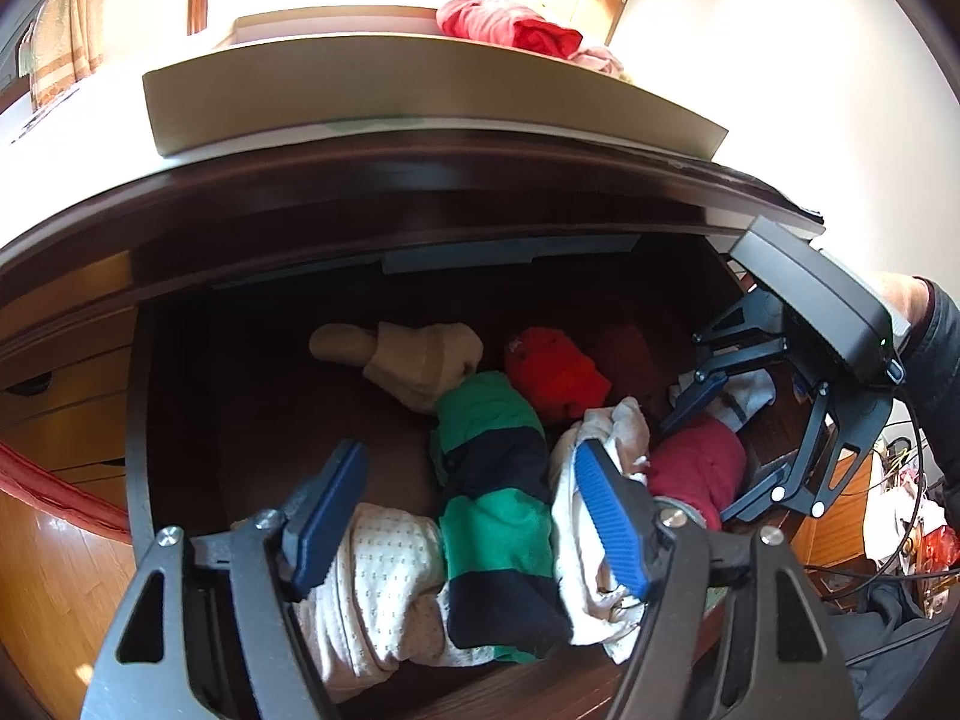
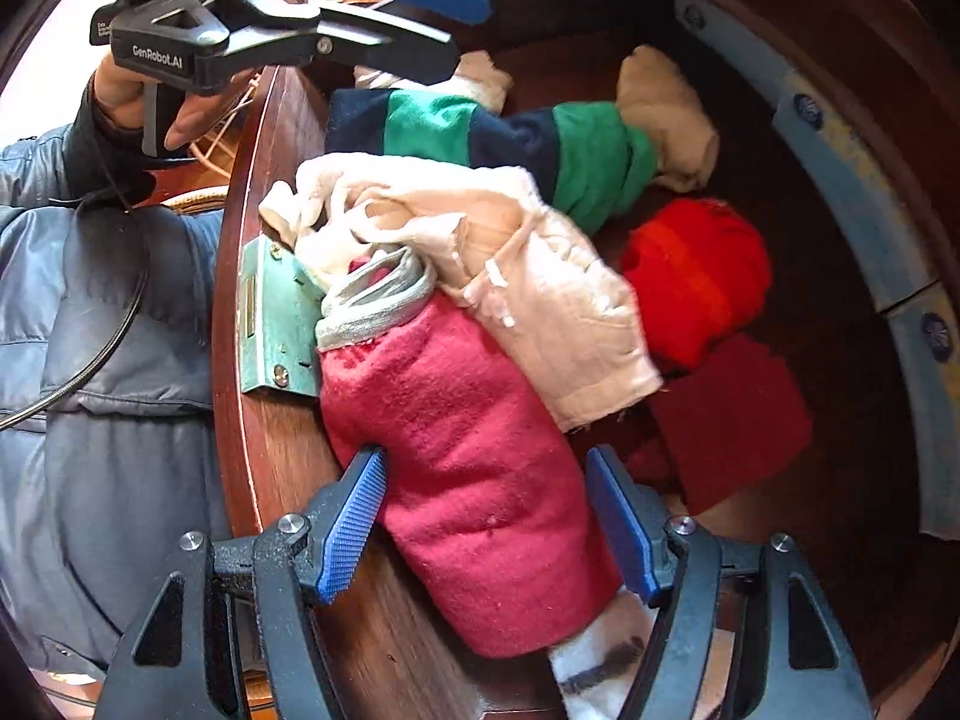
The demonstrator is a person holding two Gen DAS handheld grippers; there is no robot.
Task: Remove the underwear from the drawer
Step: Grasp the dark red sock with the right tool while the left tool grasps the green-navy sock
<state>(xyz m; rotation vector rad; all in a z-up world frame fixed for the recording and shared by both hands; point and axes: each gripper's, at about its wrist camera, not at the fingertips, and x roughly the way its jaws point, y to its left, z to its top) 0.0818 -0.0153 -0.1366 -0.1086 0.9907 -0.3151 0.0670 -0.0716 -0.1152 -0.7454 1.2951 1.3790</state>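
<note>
The open wooden drawer (image 1: pixel 288 396) holds several rolled pieces of underwear. My left gripper (image 1: pixel 474 516) is open, and its fingers straddle a green and navy striped roll (image 1: pixel 492 480) without pressing it. Its left pad hangs over a white dotted piece (image 1: pixel 384 576), its right pad against a cream cloth (image 1: pixel 606 438). My right gripper (image 2: pixel 489 525) is open and points steeply down, with a crimson roll (image 2: pixel 456 420) with a grey waistband between its pads. That gripper (image 1: pixel 726 450) shows at the right in the left wrist view, above the crimson roll (image 1: pixel 696 462).
A red-orange roll (image 2: pixel 696 276), a dark red piece (image 2: pixel 732 414) and a beige roll (image 2: pixel 666 114) lie deeper in the drawer. The drawer front (image 2: pixel 240 420) bears a green lock plate (image 2: pixel 270 324). A white tray (image 1: pixel 420 102) with red clothes (image 1: pixel 504 24) sits on the dresser top.
</note>
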